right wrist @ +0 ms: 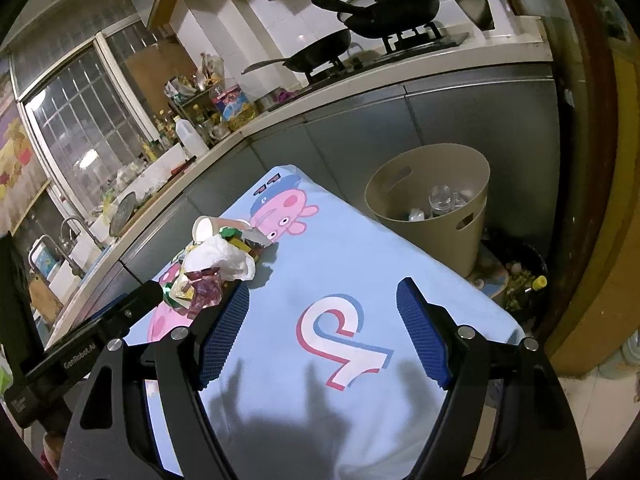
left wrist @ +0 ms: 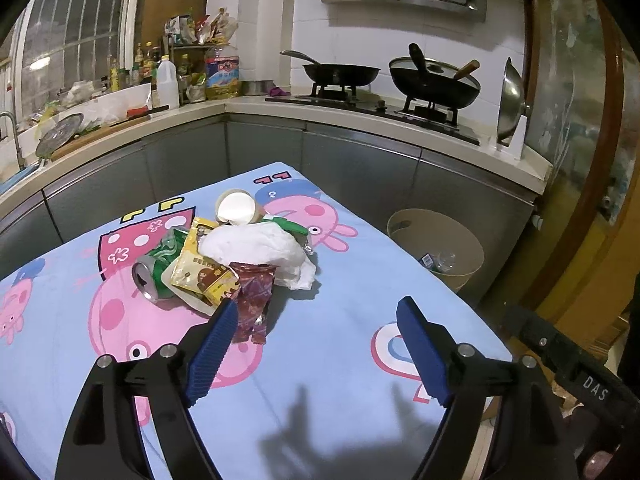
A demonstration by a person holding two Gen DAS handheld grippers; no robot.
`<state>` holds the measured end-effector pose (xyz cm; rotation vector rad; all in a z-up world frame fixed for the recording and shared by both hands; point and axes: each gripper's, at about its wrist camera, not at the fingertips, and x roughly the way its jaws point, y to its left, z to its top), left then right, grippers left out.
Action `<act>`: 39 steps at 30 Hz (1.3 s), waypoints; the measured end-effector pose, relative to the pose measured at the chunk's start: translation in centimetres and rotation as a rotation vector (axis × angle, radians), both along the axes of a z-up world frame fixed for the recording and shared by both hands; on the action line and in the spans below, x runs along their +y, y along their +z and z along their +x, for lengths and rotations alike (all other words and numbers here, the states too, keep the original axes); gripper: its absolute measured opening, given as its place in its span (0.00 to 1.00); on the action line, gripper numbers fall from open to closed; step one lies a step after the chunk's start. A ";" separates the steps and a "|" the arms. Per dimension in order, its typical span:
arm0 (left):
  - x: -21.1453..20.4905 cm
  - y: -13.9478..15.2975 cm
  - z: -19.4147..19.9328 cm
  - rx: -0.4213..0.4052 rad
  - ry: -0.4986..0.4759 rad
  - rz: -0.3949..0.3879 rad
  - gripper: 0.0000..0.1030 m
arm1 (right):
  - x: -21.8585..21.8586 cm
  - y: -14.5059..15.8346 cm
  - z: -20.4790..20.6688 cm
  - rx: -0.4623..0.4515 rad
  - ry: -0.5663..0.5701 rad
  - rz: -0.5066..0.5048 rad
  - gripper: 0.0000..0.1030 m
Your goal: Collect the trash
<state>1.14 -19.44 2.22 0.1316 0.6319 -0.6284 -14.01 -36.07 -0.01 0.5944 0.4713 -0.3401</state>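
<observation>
A heap of trash lies in the middle of the table: a crushed green can (left wrist: 154, 270), a yellow snack packet (left wrist: 202, 270), a crumpled white bag (left wrist: 256, 250), a dark red wrapper (left wrist: 254, 300) and a tipped paper cup (left wrist: 236, 208). My left gripper (left wrist: 318, 303) is open just short of the heap, with bare cloth between its fingers. Its left finger sits beside the red wrapper. My right gripper (right wrist: 324, 284) is open over the cloth, to the right of the heap (right wrist: 218, 258). A beige bin (right wrist: 432, 200) stands on the floor off the table's right edge.
The table wears a light blue cartoon cloth (left wrist: 344, 360). A clear plastic bottle (left wrist: 442, 260) lies in the bin (left wrist: 460, 276). Behind the table runs a counter with two black pans (left wrist: 340, 74) on a hob, bottles and a sink. A wooden door frame (left wrist: 580, 240) stands at the right.
</observation>
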 end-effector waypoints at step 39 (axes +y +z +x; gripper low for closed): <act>-0.5 -3.7 -6.9 0.071 -0.107 0.144 0.96 | -0.7 -0.3 -3.2 0.074 -0.065 -0.043 0.78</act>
